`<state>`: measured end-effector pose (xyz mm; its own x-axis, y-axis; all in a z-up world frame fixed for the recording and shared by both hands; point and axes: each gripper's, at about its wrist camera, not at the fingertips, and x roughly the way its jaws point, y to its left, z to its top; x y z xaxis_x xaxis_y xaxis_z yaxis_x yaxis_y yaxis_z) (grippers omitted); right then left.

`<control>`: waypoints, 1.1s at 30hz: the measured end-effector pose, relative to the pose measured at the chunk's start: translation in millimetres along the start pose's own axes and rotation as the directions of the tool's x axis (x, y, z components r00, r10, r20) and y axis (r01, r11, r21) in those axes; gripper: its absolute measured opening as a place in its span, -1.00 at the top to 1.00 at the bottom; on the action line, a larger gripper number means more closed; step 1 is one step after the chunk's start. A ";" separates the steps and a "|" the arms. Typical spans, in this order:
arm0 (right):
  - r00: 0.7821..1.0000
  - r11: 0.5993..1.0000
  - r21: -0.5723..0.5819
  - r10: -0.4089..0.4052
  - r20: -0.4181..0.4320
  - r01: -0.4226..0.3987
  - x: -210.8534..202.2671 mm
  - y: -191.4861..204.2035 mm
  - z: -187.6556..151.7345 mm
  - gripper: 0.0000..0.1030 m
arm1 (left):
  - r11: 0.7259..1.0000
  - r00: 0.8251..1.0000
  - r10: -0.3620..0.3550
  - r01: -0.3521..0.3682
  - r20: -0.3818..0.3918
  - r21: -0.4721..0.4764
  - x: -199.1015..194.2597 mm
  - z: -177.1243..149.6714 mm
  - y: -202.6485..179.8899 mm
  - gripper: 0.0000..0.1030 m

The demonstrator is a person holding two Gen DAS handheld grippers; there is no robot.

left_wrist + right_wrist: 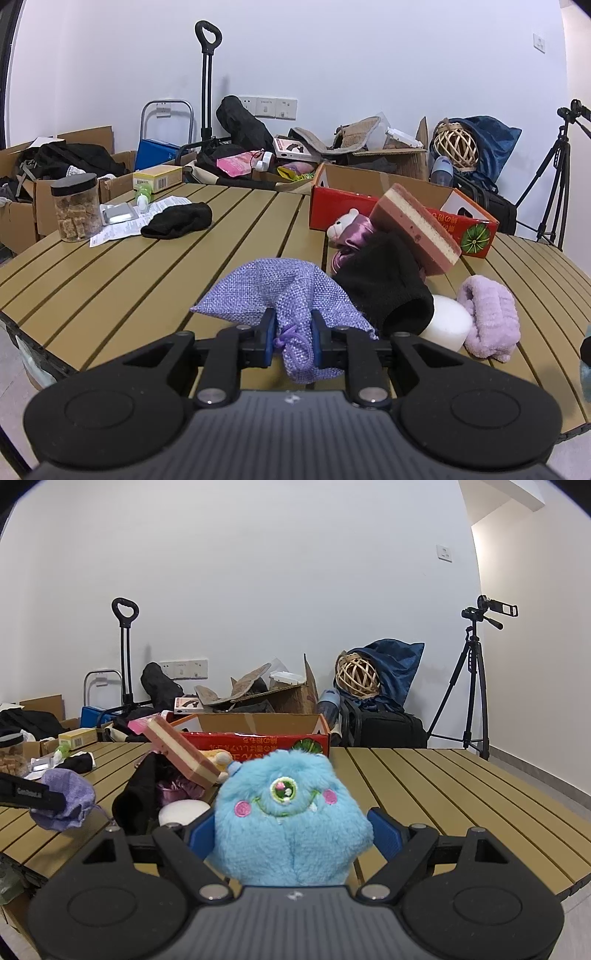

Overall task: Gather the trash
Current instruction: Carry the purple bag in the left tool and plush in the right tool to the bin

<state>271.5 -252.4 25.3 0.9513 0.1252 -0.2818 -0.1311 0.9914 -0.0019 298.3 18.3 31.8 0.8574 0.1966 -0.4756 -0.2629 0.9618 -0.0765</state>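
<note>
Left gripper (293,338) pinched on lilac pouch (273,291) – tilted down, right gripper (295,836) clasping blue plush (291,812) – near level

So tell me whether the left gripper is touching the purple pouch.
Touching. The left wrist view shows the left gripper with both blue pads pressed against the neck of the purple pouch, bunching the fabric between them.

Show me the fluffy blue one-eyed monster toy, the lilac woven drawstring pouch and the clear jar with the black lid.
Blue monster toy (288,812): right wrist view, face.
Lilac pouch (273,291): left wrist view, woven body.
Clear jar (77,210): left wrist view, glass side.
</note>
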 end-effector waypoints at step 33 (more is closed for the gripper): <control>0.991 0.991 0.020 0.130 -0.044 -0.129 -42.6 30.6 -26.5 -0.63 | 0.985 0.988 -0.136 0.128 0.068 0.112 -88.9 -37.5 16.7 0.63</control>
<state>219.6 -228.4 11.8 0.9130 0.2511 -0.3217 -0.2472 0.9675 0.0535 201.1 9.8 40.0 0.9132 0.0759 -0.4005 -0.0996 0.9943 -0.0387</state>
